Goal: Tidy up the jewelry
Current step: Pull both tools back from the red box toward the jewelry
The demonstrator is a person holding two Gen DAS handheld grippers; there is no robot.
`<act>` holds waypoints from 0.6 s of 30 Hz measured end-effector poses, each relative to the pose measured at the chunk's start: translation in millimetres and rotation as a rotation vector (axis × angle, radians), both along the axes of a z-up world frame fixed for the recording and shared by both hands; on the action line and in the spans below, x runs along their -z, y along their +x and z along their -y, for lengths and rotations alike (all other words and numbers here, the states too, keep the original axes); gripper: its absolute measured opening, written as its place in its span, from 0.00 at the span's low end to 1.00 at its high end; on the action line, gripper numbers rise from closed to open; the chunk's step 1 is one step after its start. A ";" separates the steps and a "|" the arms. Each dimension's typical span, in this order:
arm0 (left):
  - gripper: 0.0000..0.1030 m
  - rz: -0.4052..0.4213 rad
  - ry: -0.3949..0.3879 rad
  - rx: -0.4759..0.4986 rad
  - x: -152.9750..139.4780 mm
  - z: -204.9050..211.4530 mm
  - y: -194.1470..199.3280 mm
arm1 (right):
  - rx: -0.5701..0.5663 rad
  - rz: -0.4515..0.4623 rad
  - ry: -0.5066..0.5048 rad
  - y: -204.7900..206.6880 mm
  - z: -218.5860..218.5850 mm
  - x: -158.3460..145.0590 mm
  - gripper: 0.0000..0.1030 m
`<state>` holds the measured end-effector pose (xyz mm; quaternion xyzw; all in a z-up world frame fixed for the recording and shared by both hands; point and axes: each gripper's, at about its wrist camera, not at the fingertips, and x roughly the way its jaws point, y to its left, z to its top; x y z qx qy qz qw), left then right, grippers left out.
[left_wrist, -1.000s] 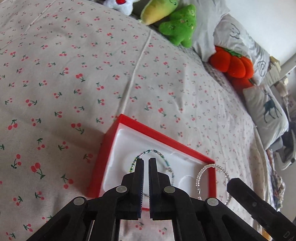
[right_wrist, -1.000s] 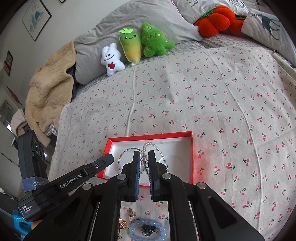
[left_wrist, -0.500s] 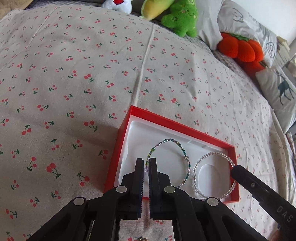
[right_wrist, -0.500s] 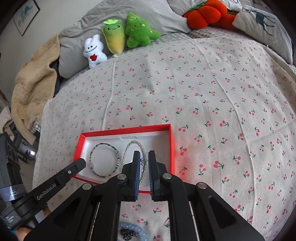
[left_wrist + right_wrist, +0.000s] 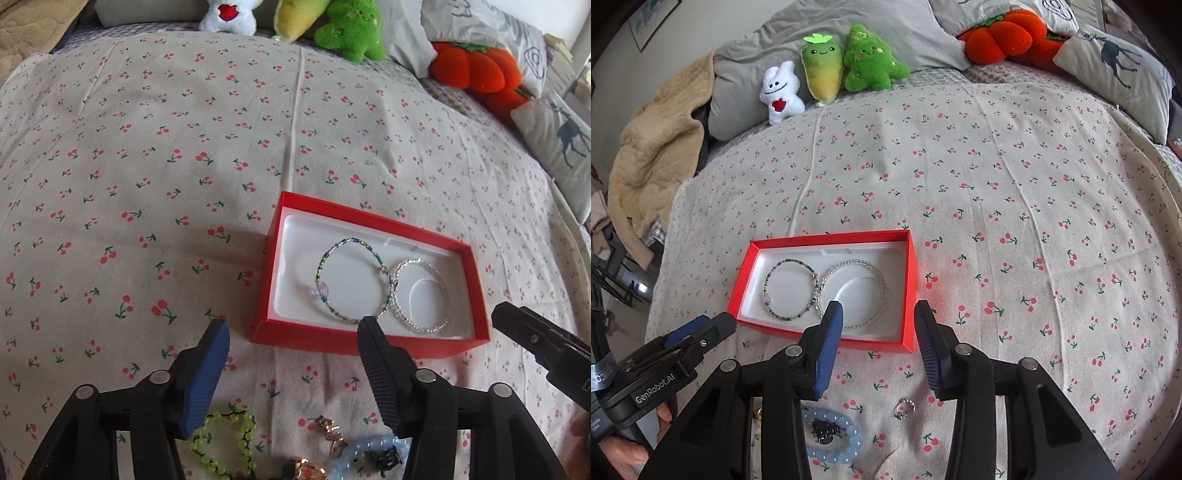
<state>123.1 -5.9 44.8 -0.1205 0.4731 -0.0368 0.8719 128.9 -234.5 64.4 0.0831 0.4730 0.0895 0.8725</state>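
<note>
A red box (image 5: 369,218) with a white liner lies on the cherry-print bedspread. In it a green-blue beaded bracelet (image 5: 354,240) lies flat on the left and a clear beaded bracelet (image 5: 421,261) on the right, the two touching. The same box (image 5: 831,234) and both bracelets (image 5: 792,260) (image 5: 849,261) show in the right wrist view. My left gripper (image 5: 291,325) hovers at the box's near wall, jaws opening, nothing between them. My right gripper (image 5: 878,308) hangs over the box's near right part, jaws opening and empty too.
Loose pieces lie on the spread in front of the box: a green bead bracelet (image 5: 221,443), a gold earring (image 5: 330,434), a pale blue bead bracelet (image 5: 855,432) around a black charm (image 5: 825,428), a small silver ring (image 5: 905,400). Plush toys (image 5: 866,59) and pillows line the far edge.
Both grippers were shut and now stand apart. Both have drawn back from the box, so the loose jewelry in front of it has come into view.
</note>
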 end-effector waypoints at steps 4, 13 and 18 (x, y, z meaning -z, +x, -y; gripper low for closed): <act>0.81 -0.021 0.028 0.003 1.2 -5.8 -12.8 | -0.011 -0.014 -0.030 -12.3 -0.2 0.0 0.53; 0.84 -0.118 0.064 0.013 18.9 -17.0 -38.9 | -0.019 -0.089 -0.080 -38.7 2.6 12.1 0.62; 0.85 -0.146 0.086 0.032 26.1 -20.5 -53.0 | -0.043 -0.110 -0.118 -53.3 0.5 17.4 0.65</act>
